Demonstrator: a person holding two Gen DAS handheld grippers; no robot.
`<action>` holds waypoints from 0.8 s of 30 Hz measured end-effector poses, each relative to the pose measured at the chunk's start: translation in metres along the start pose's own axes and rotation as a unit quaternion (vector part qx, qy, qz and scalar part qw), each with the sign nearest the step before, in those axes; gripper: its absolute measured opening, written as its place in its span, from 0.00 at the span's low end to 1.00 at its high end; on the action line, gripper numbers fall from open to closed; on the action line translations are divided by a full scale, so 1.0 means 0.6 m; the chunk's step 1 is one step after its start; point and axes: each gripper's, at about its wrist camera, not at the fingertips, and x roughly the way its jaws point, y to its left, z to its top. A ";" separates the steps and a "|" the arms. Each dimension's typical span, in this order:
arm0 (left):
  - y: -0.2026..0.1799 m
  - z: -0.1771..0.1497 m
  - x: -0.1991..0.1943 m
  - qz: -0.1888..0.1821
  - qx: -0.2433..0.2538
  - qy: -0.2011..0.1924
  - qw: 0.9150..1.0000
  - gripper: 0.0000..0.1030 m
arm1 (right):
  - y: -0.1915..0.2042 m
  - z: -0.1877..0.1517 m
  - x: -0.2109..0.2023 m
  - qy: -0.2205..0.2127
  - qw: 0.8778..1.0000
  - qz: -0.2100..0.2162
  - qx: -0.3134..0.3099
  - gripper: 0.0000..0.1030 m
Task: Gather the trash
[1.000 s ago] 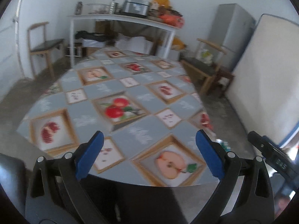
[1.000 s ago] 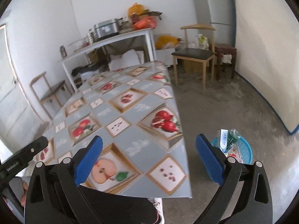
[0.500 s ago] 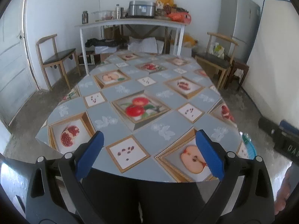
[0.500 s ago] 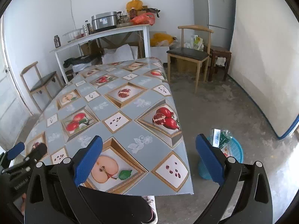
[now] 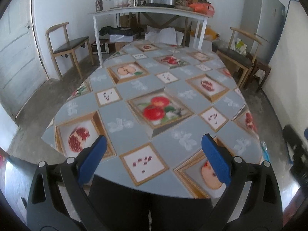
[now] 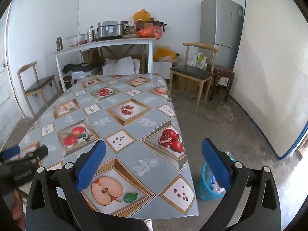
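A table with a grey fruit-print cloth (image 5: 138, 88) fills both views, also in the right wrist view (image 6: 115, 119); I see no loose trash on it. A blue basket (image 6: 207, 189) holding wrappers stands on the floor at the table's near right corner. Its rim just shows in the left wrist view (image 5: 266, 154). My left gripper (image 5: 154, 160) is open and empty above the table's near edge. My right gripper (image 6: 153, 162) is open and empty above the near right corner. The left gripper also shows at the left edge of the right wrist view (image 6: 21, 163).
A white side table (image 6: 104, 44) with a cooker and bags stands at the back wall. Wooden chairs stand at the left (image 5: 67, 46) and right (image 6: 194, 73). A fridge (image 6: 221, 32) and a leaning mattress (image 6: 269, 73) are at the right. The floor is bare concrete.
Both grippers have pulled back and risen, so more of the table and room shows. Both stay open and empty. The basket now sits partly behind my right gripper's right finger.
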 end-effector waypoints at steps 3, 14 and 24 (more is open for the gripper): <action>-0.006 0.008 0.000 -0.005 0.002 0.003 1.000 0.92 | -0.008 -0.001 0.003 0.015 1.000 -0.001 0.009 0.94; -0.050 -0.035 0.024 -0.021 0.042 0.070 0.996 0.92 | -0.059 -0.063 0.016 0.109 0.993 -0.028 0.025 0.94; -0.090 -0.051 0.006 -0.036 0.069 0.080 0.994 0.92 | -0.102 -0.079 -0.005 0.107 0.992 -0.057 0.028 0.94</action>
